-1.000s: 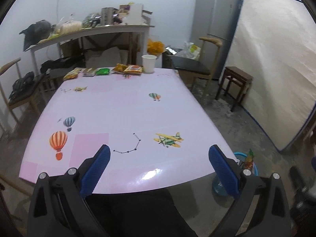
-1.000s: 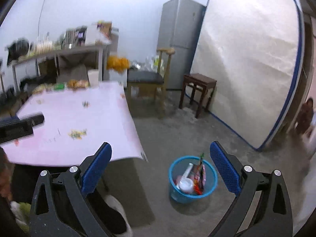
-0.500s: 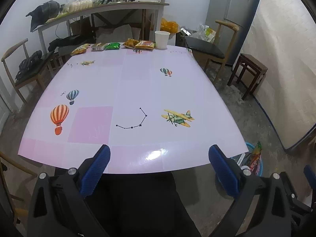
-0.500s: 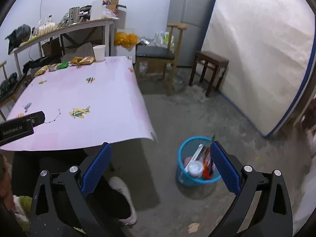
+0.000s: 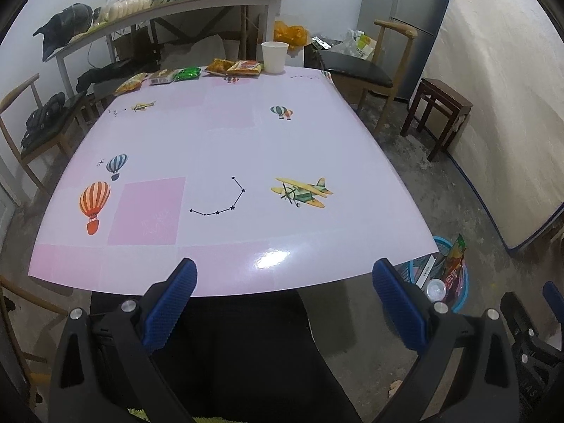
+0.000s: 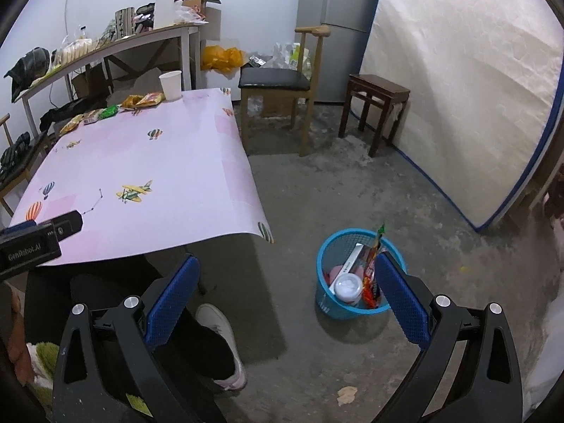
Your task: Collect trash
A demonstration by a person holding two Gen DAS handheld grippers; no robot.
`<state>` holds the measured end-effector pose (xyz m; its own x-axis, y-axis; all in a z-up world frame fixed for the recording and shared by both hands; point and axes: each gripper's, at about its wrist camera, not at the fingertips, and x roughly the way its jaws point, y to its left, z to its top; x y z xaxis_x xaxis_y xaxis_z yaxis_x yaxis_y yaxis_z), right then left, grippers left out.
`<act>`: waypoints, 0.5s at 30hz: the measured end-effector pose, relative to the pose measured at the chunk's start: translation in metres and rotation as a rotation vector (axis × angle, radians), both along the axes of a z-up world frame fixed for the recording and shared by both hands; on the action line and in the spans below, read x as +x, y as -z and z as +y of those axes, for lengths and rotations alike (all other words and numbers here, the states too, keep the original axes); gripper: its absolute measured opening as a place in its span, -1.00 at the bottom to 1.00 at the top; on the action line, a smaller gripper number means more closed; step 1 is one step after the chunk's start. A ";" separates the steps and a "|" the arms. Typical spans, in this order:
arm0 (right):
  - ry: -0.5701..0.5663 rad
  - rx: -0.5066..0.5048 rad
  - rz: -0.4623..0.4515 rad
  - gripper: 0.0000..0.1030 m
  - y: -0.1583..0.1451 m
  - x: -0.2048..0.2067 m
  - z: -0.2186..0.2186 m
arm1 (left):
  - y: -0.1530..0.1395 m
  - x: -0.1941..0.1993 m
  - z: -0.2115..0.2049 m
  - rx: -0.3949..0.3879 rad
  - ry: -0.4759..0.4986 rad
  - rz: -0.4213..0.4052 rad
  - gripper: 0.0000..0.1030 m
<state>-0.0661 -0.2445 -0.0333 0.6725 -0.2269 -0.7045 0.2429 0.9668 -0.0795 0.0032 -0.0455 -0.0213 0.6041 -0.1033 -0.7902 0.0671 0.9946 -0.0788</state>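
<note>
Several snack wrappers (image 5: 234, 67) and a white paper cup (image 5: 274, 56) sit along the far edge of the pink table (image 5: 218, 148); they also show in the right wrist view (image 6: 142, 100). A blue bin (image 6: 328, 299) with trash in it stands on the floor right of the table, and its rim shows in the left wrist view (image 5: 461, 294). My left gripper (image 5: 282, 292) is open and empty over the table's near edge. My right gripper (image 6: 287, 289) is open and empty above the floor, its right finger in front of the bin.
A wooden chair (image 6: 278, 81), a dark stool (image 6: 379, 95) and a leaning mattress (image 6: 465, 81) stand to the right. A cluttered shelf (image 5: 169, 3) runs behind the table. Another chair (image 5: 31, 120) stands at the left. A person's legs and shoe (image 6: 220, 320) are under the table's near edge.
Both grippers have tilted down and pulled back slightly: the table fills more of the left view, and the bin has come closer and lower in the right view. Both stay open.
</note>
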 end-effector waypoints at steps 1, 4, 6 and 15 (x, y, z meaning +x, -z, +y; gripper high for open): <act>-0.001 -0.003 0.001 0.86 0.000 -0.001 -0.001 | 0.000 0.000 -0.001 -0.009 0.008 0.010 0.89; 0.010 -0.015 0.009 0.86 0.001 -0.003 -0.004 | 0.000 -0.003 -0.006 -0.018 0.022 0.022 0.89; 0.030 -0.021 0.017 0.86 0.002 -0.005 -0.007 | 0.000 -0.006 -0.011 -0.010 0.041 0.018 0.89; 0.068 -0.019 0.032 0.86 0.003 -0.014 -0.017 | -0.004 -0.013 -0.020 -0.006 0.073 0.008 0.89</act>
